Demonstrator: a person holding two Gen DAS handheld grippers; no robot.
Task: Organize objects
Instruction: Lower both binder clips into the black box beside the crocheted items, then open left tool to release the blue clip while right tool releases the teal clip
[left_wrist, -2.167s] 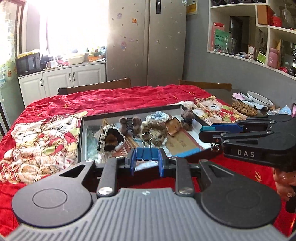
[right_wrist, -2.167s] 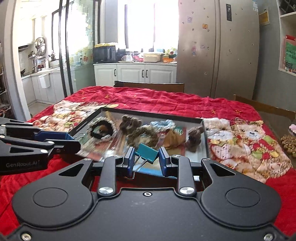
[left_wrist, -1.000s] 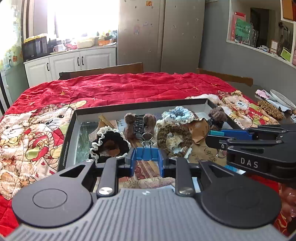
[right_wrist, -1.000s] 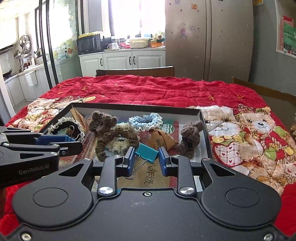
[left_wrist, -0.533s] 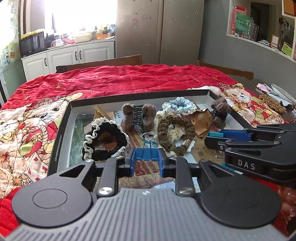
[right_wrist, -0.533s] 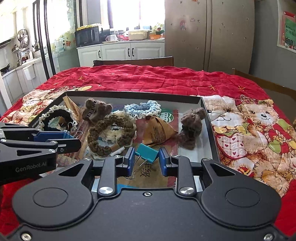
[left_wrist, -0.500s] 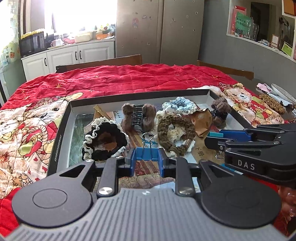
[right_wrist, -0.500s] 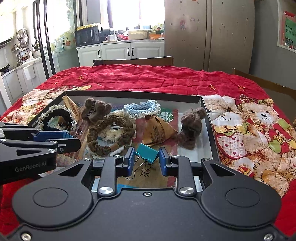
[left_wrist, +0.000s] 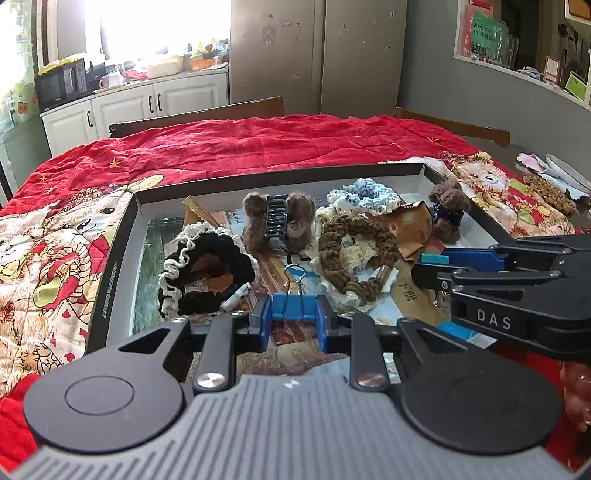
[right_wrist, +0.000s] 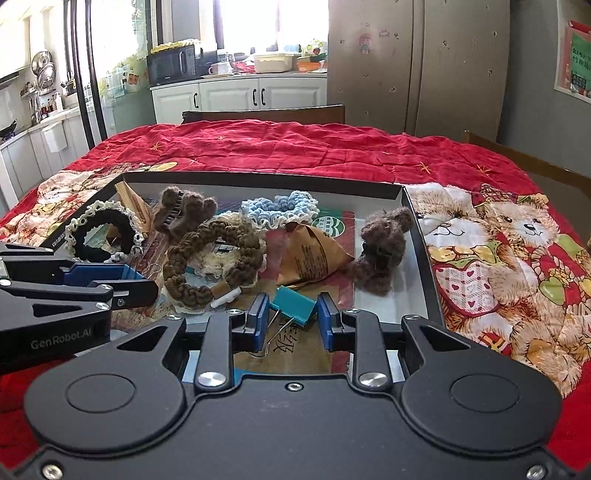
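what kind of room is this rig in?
Most likely a home kitchen-dining room: white cabinets with a microwave on the counter, a tall fridge, and a table under a red teddy-bear cloth.
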